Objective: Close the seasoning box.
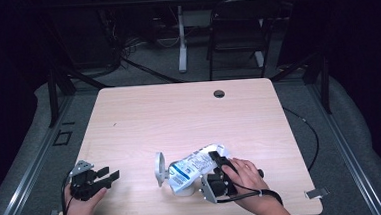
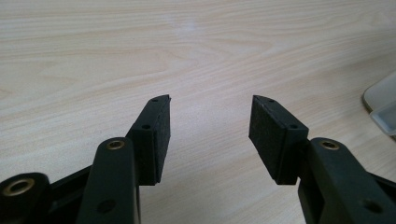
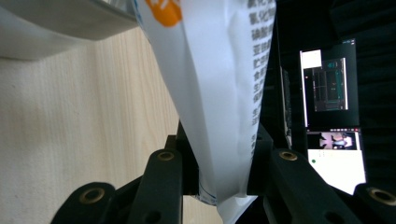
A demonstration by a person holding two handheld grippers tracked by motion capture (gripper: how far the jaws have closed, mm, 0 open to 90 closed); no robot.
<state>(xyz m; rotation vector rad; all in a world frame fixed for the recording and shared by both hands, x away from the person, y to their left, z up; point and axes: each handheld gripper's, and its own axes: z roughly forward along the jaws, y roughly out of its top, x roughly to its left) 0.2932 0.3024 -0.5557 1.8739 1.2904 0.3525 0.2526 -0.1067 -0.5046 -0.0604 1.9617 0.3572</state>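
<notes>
A white pouch [image 1: 194, 165] with blue print lies tilted over a small white container [image 1: 182, 189] whose round lid [image 1: 159, 169] stands open at its left. My right gripper [image 1: 217, 158] is shut on the pouch's right end, with a hand around its body. In the right gripper view the pouch [image 3: 219, 84] is pinched between the two black jaws of my right gripper [image 3: 219, 140], and the container's rim [image 3: 56, 28] shows at the top left. My left gripper [image 1: 110, 173] rests near the table's front left corner, open and holding nothing [image 2: 211, 112].
The light wooden table [image 1: 189, 117] has a cable hole [image 1: 219, 93] near its far edge. A folding chair [image 1: 236, 29] and a desk leg stand beyond it. A pale container's edge [image 2: 383, 102] shows at the right of the left gripper view. A lit monitor [image 3: 331, 116] stands behind the pouch.
</notes>
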